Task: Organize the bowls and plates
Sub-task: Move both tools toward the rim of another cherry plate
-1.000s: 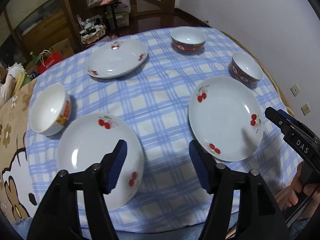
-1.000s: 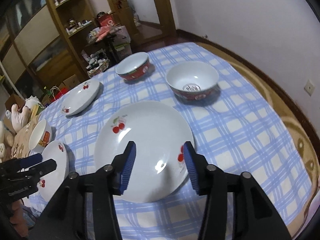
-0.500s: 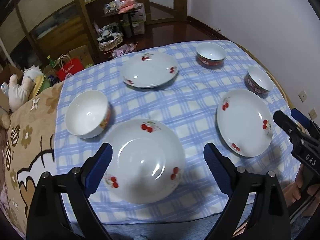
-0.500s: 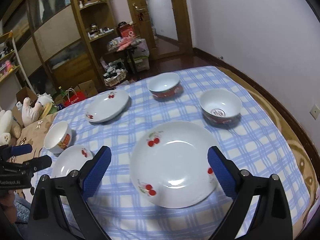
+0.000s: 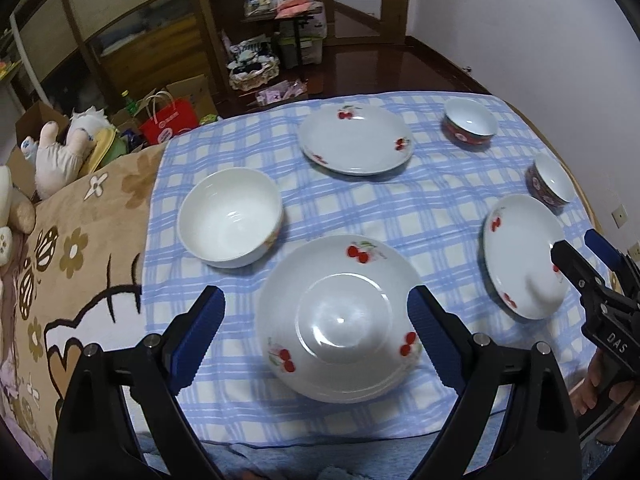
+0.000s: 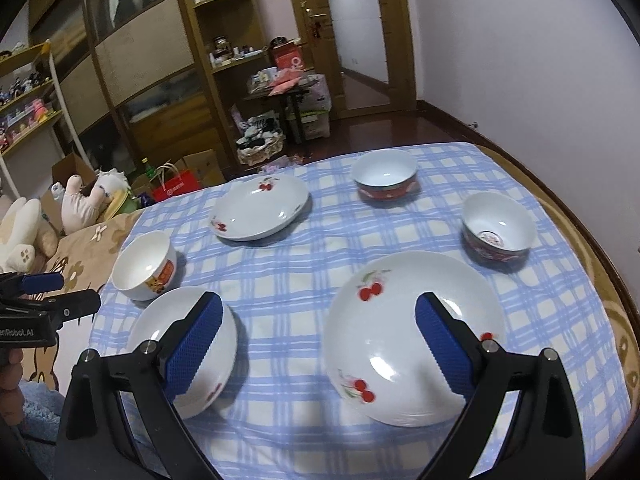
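Nothing is stacked yet, so I judge the task is at its very start: three plates and three bowls lie apart on the checked cloth of the worktop [image 5: 400, 208]. Going from the left: the left gripper [image 5: 316, 336] hangs over the near-left plate [image 5: 340, 320]; its jaws stand wide open, one on each side of the plate, and grip nothing. Just beside that plate, further left, is the white bowl [image 5: 230, 216]; behind, in the middle, is the far plate [image 5: 356, 140]. The right gripper [image 6: 320, 346] hovers before the near-right plate [image 6: 400, 320]; its jaws are also wide open and empty. Beyond it stand two red bowls [image 6: 386, 180], [image 6: 498, 228], well apart.

The next move, I think, calls for lowering one gripper to a plate rim and closing on the edge; the plates are shallow and smooth, so the grip may slip. Nothing stands between the grippers and the plates; a stuffed toy [image 5: 60, 152] and a red bag [image 5: 170, 120] are off the worktop, out of the way.
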`<state>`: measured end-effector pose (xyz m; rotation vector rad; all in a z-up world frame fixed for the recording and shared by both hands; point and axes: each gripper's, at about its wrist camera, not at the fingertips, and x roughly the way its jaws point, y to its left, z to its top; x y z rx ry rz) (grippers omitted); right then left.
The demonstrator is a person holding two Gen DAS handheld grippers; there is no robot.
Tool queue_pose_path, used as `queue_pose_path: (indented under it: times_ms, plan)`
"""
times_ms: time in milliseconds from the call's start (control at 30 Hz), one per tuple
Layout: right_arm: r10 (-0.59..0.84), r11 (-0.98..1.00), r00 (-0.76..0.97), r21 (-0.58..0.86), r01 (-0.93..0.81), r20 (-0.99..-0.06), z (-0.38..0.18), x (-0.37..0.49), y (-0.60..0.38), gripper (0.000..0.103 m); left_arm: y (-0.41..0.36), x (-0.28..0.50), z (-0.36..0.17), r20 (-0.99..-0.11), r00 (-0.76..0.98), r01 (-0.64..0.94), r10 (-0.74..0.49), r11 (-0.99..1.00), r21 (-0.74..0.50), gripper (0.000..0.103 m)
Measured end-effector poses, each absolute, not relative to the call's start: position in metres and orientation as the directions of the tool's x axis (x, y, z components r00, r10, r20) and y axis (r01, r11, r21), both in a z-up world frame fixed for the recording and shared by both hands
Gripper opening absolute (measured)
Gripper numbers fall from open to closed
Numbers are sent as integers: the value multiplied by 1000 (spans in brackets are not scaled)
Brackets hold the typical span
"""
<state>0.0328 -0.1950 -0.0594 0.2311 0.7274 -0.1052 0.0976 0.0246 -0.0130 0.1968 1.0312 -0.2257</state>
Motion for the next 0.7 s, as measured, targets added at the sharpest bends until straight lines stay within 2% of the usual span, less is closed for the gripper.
queue_pose_path:
  times_ms: [700]
  plan:
    - [11,991,680,100,91,-733,-90,83,-134,101,77,147,-68,-914,397,157,-83,987,-21,91]
